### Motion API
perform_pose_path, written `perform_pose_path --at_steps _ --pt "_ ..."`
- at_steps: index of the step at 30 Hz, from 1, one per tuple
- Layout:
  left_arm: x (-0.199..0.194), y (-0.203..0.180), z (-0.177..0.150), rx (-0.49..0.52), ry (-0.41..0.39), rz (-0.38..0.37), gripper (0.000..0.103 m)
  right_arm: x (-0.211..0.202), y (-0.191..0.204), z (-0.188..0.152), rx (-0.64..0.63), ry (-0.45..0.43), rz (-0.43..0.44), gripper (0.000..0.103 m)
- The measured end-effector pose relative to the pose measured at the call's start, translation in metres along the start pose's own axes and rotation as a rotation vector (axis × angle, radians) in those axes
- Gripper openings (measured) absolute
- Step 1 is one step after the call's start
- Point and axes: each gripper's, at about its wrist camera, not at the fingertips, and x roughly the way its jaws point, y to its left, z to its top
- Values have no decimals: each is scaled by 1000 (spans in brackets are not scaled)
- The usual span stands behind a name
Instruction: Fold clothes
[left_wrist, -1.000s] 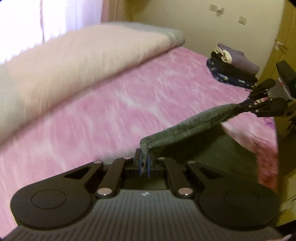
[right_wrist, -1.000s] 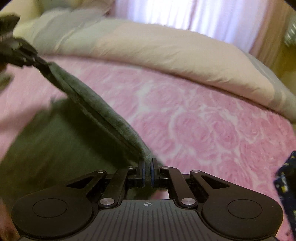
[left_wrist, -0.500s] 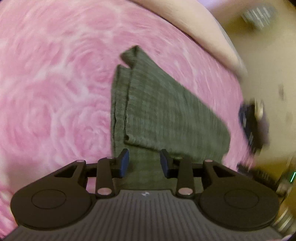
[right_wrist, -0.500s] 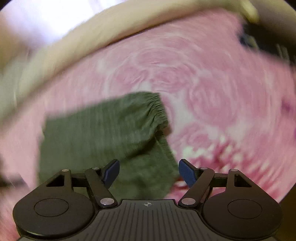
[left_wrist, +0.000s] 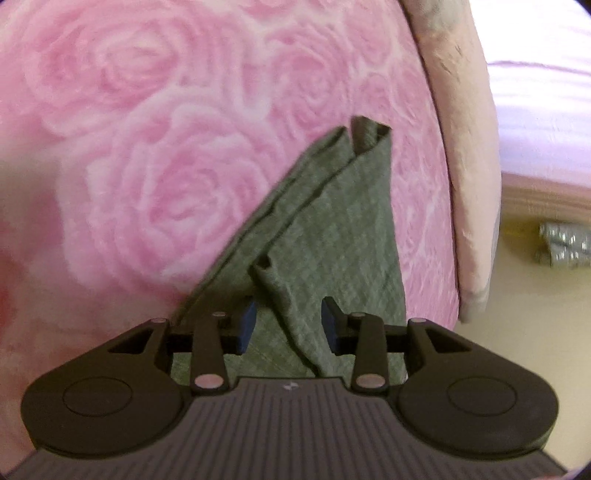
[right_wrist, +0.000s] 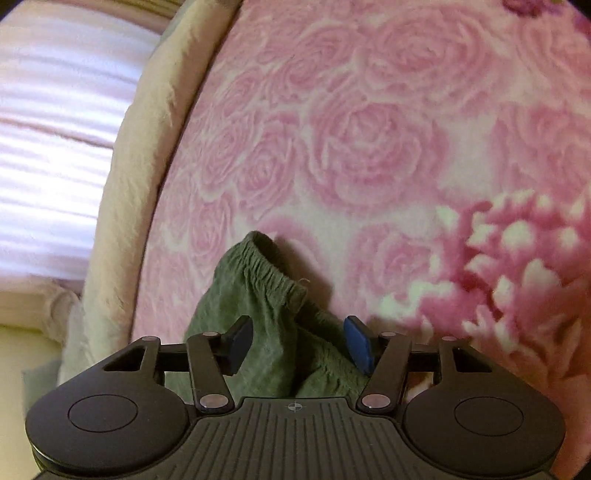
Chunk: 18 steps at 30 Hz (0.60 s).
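Observation:
A grey-green garment (left_wrist: 332, 229) lies folded on the pink rose blanket, its hems pointing away in the left wrist view. My left gripper (left_wrist: 289, 325) hovers over its near end; the jaws are opening, and a raised fold of cloth stands between the blue pads (left_wrist: 246, 323) without being pressed. In the right wrist view the garment's gathered elastic waistband (right_wrist: 266, 273) is bunched up. My right gripper (right_wrist: 297, 345) straddles that bunch with its jaws closing, and there is still a gap on both sides.
The pink rose blanket (right_wrist: 369, 147) covers the bed. A rolled beige duvet (left_wrist: 465, 147) runs along its far edge, with a bright curtain (right_wrist: 48, 147) behind. A silver object (left_wrist: 561, 243) lies on the yellowish floor beyond the bed.
A second ago both grippers were shut on the garment's edge, holding it stretched in the air. They let go, rolled over and dropped low over it as it lies on the bed.

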Motion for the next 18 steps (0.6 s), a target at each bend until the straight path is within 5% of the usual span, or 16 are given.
perform_pose_path --at_steps 8,10,11,13,18 --pt "11 2 3 -29 -50 -37 30 12 8 10 -79 3 6 57" --pt "12 -1 5 -14 -36 -51 4 15 9 13 -84 6 7 34" --pt "12 -3 6 1 -25 -60 0 16 9 15 -88 7 7 28" --pt "4 -14 5 74 -28 -70 0 13 15 15 -126 3 -15 14" --pt "-50 -42 -10 319 -125 -125 0 -12 27 15 -148 -37 44 7"
